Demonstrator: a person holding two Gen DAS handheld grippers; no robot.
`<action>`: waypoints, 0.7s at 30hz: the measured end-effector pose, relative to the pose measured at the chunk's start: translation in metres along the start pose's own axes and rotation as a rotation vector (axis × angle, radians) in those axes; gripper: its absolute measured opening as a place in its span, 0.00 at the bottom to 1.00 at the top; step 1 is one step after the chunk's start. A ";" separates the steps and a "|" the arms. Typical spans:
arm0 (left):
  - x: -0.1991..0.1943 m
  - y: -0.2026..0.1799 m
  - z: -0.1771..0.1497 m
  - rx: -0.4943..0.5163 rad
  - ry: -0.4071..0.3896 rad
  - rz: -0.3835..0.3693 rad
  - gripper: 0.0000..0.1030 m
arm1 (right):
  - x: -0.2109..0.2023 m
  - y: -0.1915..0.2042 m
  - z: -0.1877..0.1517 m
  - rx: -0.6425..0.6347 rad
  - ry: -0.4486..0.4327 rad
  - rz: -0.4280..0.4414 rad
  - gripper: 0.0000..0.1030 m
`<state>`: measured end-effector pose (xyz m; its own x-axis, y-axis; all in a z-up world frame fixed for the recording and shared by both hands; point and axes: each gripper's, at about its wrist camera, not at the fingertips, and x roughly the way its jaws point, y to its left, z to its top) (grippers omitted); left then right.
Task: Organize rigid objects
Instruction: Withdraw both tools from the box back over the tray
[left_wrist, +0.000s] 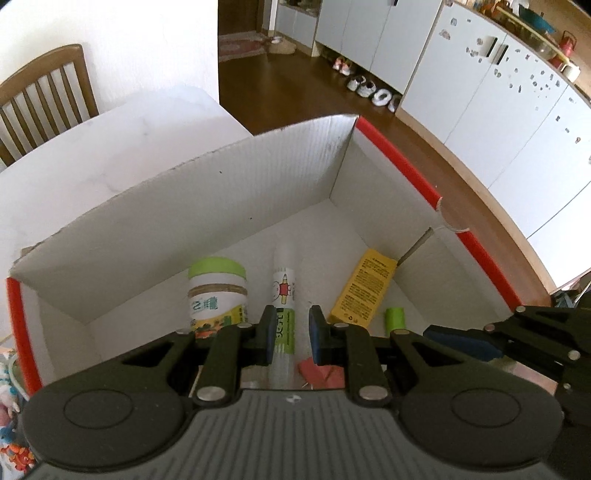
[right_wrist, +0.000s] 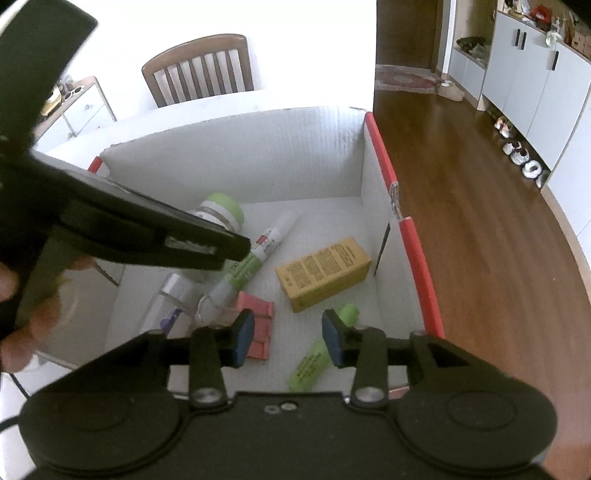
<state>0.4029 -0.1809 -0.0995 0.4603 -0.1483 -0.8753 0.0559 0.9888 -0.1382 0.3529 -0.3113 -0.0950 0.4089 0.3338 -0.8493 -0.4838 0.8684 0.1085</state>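
My right gripper (right_wrist: 287, 338) hangs spread and empty over the box (right_wrist: 413, 251), the green tube (right_wrist: 314, 363) lying on the floor just below it. My left gripper (left_wrist: 291, 332) is pressed nearly together, holding nothing. I'd lift straight up, clear of the red-edged wall, before reaching for more

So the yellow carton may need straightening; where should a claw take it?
Grip the yellow carton across its narrow width near mid-length, coming straight down: it lies flat on the box floor, with both long sides free of neighbours.
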 end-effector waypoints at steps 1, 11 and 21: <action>-0.004 0.001 -0.002 -0.003 -0.008 -0.001 0.17 | -0.001 0.001 0.000 0.001 -0.001 -0.001 0.39; -0.044 0.019 -0.017 -0.039 -0.093 -0.016 0.17 | -0.007 0.008 -0.010 -0.019 0.007 -0.012 0.39; -0.103 0.039 -0.043 -0.045 -0.237 -0.013 0.17 | -0.033 0.024 -0.007 0.009 -0.056 -0.011 0.46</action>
<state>0.3198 -0.1275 -0.0347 0.6553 -0.1485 -0.7407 0.0264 0.9844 -0.1740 0.3222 -0.3045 -0.0680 0.4570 0.3437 -0.8204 -0.4720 0.8755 0.1038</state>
